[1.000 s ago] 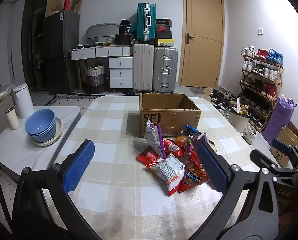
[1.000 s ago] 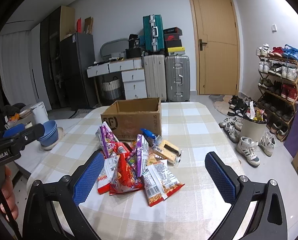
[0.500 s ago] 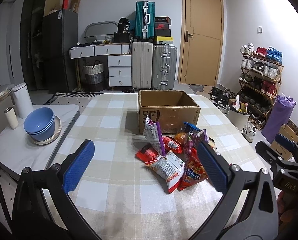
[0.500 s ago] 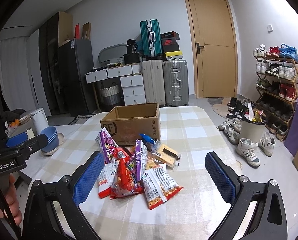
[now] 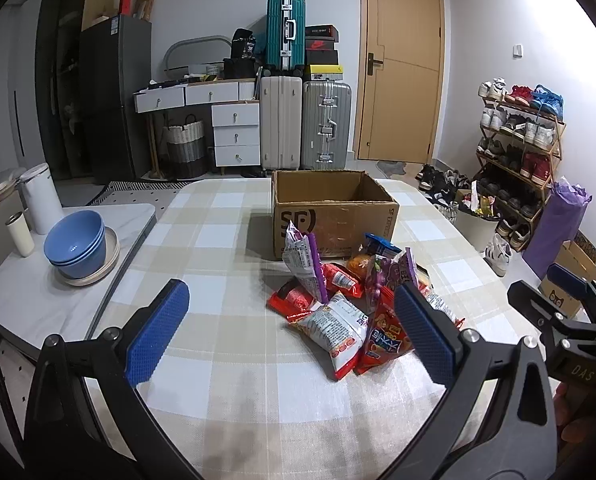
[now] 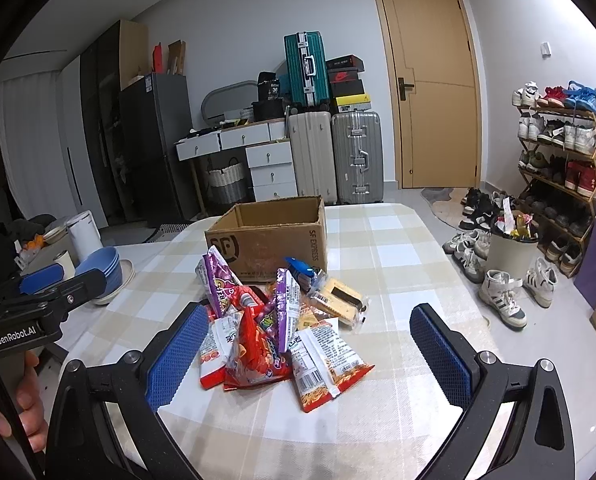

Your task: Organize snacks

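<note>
A pile of snack bags (image 5: 349, 300) lies on the checked table (image 5: 218, 240), just in front of an open, empty-looking cardboard box (image 5: 333, 212). The pile holds red, white and purple bags and a cracker pack (image 6: 337, 300). It also shows in the right wrist view (image 6: 274, 328), with the box (image 6: 270, 240) behind it. My left gripper (image 5: 290, 328) is open and empty, hovering near the table's front, left of the pile. My right gripper (image 6: 309, 360) is open and empty, above the pile's near side.
A side table at the left carries stacked blue bowls (image 5: 76, 240), a white canister (image 5: 42, 196) and a small cup (image 5: 18, 232). Suitcases (image 5: 301, 120), drawers and a door stand behind. A shoe rack (image 5: 517, 140) and bin (image 6: 509, 252) are on the right.
Both grippers have drawn back and risen slightly, so the pile and box sit a little farther off. Both stay open. Nothing on the table has moved.
</note>
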`<state>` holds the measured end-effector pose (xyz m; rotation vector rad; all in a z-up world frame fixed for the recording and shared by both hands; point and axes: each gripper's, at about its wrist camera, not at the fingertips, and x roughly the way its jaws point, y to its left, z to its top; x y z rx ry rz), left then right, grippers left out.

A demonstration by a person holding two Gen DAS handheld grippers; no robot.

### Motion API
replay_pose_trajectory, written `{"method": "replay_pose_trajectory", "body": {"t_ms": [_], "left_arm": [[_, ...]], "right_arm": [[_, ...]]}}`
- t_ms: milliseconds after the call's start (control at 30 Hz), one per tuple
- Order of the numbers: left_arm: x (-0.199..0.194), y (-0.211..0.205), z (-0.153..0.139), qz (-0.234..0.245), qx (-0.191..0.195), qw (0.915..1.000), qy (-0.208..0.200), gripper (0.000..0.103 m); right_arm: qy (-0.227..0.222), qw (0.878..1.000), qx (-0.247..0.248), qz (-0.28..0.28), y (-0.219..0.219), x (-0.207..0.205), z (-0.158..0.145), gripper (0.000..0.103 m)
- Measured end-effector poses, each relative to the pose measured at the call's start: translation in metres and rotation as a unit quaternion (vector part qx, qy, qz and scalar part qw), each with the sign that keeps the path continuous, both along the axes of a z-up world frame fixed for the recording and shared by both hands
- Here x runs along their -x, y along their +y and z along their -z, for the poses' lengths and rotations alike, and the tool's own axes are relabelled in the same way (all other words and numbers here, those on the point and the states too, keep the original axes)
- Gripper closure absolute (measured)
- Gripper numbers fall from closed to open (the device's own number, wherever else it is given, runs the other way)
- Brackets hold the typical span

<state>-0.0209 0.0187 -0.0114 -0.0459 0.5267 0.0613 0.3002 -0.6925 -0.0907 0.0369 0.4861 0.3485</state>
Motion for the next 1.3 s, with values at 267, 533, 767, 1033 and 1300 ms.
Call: {"method": "replay_pose_trajectory", "body": {"t_ms": [267,533,767,1033,1300], "left_arm": [[-0.002,-0.002,0.002,0.003,-0.002,1.0000,0.003,0.001],[-0.002,-0.003,0.002,0.003,-0.002,1.0000,0.003,0.001],[-0.002,-0.003,0.003,0.003,-0.002,1.0000,0.004,0.001],[-0.032,0.004,0.035,-0.004,-0.012,0.9994,0.033,0.001],[-0.096,0.025,0.088,0.008,-0.005,0.9965,0.083,0.001]], "right_arm": [[0.005,1.000,-0.002,-0.004,0.000,-0.002,0.002,0.000],[0.006,1.000,-0.002,-0.003,0.001,-0.003,0.003,0.000],[0.007,1.000,0.000,-0.005,0.001,-0.003,0.004,0.000],[0.089,0.989,-0.002,-0.119,0.043,-0.033,0.047,0.000],[0.138,0.979,0.035,-0.144,0.080,-0.075,0.096,0.030]]}}
